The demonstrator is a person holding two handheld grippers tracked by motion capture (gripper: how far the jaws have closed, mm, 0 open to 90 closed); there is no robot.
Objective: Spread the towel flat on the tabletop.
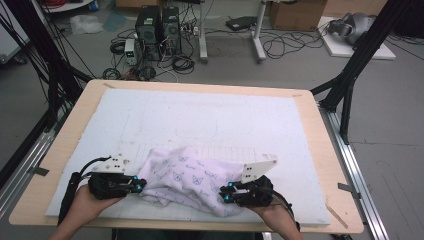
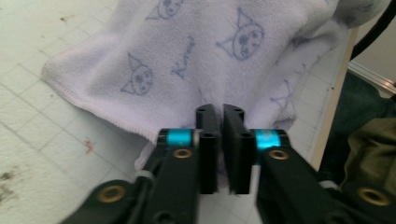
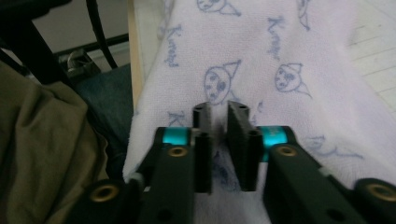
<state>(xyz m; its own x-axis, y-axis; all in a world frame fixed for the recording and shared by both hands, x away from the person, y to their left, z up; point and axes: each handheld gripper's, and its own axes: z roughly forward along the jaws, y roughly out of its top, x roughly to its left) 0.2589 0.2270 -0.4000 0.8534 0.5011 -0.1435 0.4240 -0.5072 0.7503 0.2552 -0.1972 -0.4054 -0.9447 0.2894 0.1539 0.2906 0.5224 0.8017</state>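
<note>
Left gripper [image 1: 141, 185] and right gripper [image 1: 223, 193] each pinch a towel [image 1: 187, 176] edge (jaws nearly together) on the foam mat [image 1: 200, 120].

The high view looks forward and down on the whole tabletop [image 1: 310, 125] from the person's side, with floor and gear toward 12 o'clock. Each gripper view sits close behind its own jaws, nearly level. All three share the pale printed towel [image 1: 185, 177] [image 2: 196, 60] [image 3: 261, 60] at 6 o'clock.

Both grippers low, pointing inward

I've got left gripper [image 1: 138, 185] and right gripper [image 1: 226, 192] facing each other, jaws nearly together, narrow gap.
</note>
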